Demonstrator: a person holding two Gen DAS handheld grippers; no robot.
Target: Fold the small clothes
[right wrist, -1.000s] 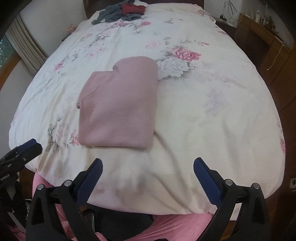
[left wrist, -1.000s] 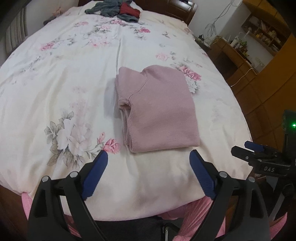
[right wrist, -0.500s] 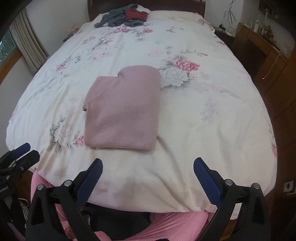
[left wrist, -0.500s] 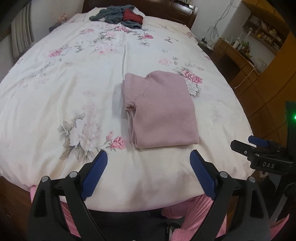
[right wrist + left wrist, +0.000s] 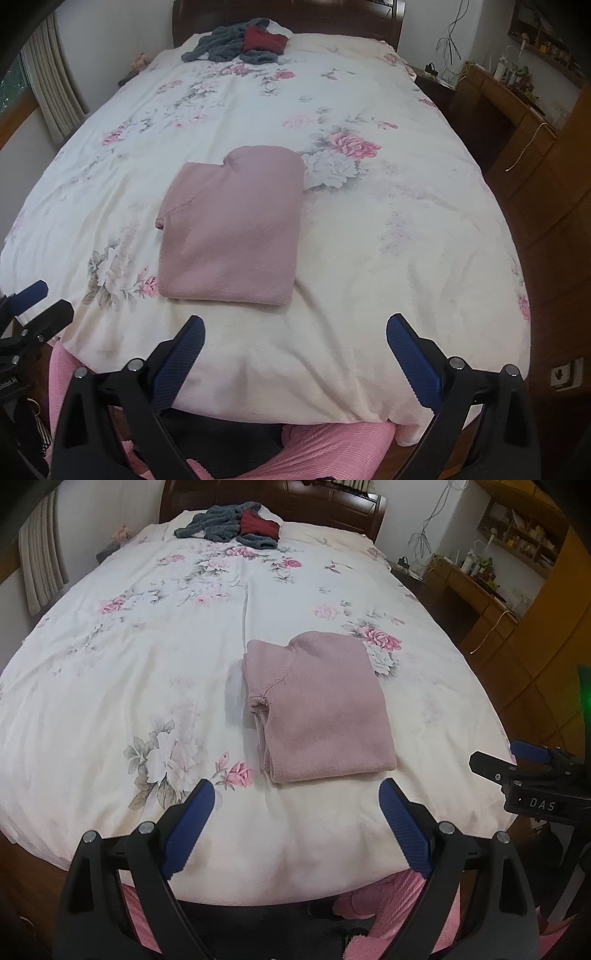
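The bed (image 5: 110, 701) carries the folded pink sweater (image 5: 317, 709) near its near edge. Left claw (image 5: 295, 827) and right claw (image 5: 295, 354) hover released, empty. A careless grab could pull the loose sleeve layers apart.

Floral bed (image 5: 147, 664), wooden desk (image 5: 509, 107)

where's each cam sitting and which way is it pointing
Left wrist: on the left claw, at the foot of the bed, facing the headboard; the right claw shows at right.
Right wrist: on the right claw, same direction; the left claw shows at left.
Shared: the folded pink garment, grey and red clothes.
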